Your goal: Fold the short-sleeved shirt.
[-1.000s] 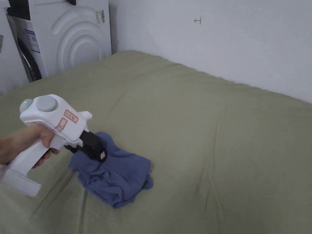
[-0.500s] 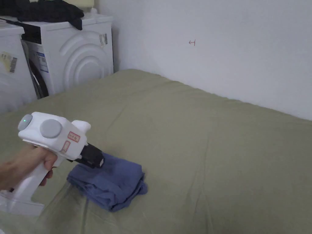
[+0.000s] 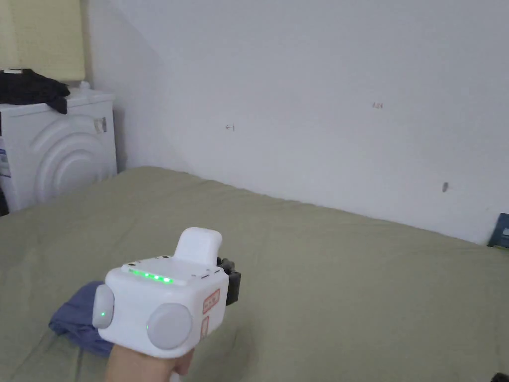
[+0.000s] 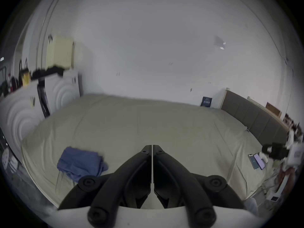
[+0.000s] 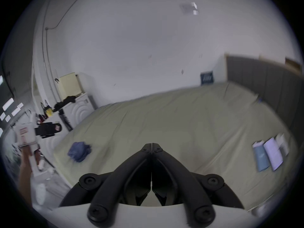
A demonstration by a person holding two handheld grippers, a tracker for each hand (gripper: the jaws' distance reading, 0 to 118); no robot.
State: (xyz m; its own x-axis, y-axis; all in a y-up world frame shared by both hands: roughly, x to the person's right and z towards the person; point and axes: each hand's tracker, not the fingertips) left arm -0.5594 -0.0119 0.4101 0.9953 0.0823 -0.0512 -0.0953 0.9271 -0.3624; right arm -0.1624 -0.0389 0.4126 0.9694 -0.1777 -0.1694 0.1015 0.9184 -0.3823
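— Where is the shirt (image 4: 81, 163) at this moment?

— It lies on the olive-green bed cover (image 4: 164, 124), in a small blue bundle, folded over itself with some creases. In your left gripper view it is near the left corner of the bed, on the side of the white washing machine (image 3: 57, 154). In the head view you see only a part of it, low at the left, behind the white body of the tool in your hand.

— And your left gripper (image 4: 152, 146)?

— Your left gripper is up in the air over the bed and apart from the shirt. Its two black jaws stand together, with only a thin line of light between them, and nothing is between them.

— What about the right gripper (image 5: 151, 144)?

— The same. The jaws of your right gripper are closed tip to tip and they hold nothing. It is over the near edge of the bed, and the shirt is well apart from it, far at the left in its own view.

— What else is on the bed?

— At the right side, near the edge, some flat things lie beside each other; they look like phones (image 4: 257, 160), but the picture is blurred. A dark garment (image 3: 32, 89) lies on top of the washing machine. A grey padded headboard (image 4: 253, 119) stands at the far right end of the bed.
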